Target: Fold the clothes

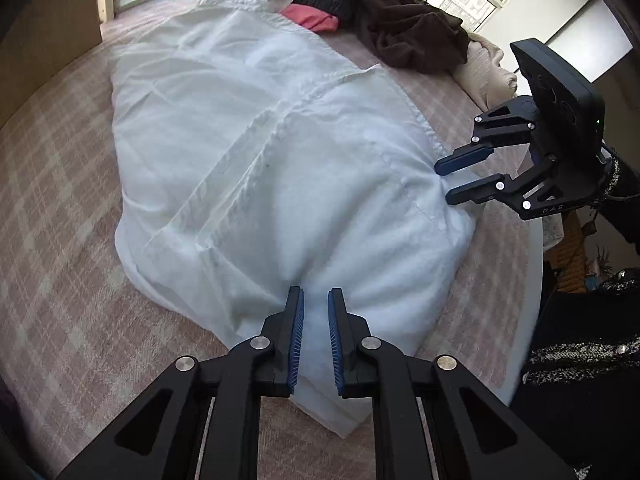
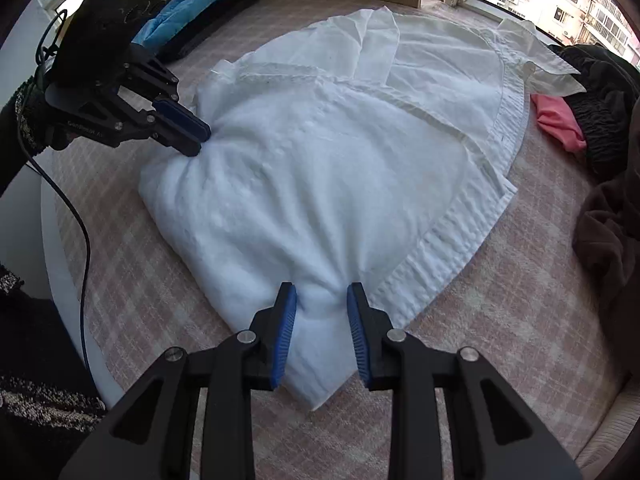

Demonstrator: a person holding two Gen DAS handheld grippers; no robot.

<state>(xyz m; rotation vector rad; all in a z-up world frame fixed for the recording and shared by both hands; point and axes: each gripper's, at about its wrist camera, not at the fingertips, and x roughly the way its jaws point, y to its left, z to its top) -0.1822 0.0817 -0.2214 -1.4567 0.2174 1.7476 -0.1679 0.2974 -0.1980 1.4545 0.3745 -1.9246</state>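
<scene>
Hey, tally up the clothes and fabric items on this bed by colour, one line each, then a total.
White: 1, the white shirt
Pink-red: 1, the pink garment
Black: 1, the black ruched garment
Dark brown: 1, the brown garment
Cream: 1, the cream knit
Blue: 1, the blue padded item
Total: 6

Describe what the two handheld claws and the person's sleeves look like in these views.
Both the left claw and the right claw are black linkage frames with silver rivets and blue ribbed fingers. A black cable trails from the left. The sleeve is dark speckled knit.
</scene>
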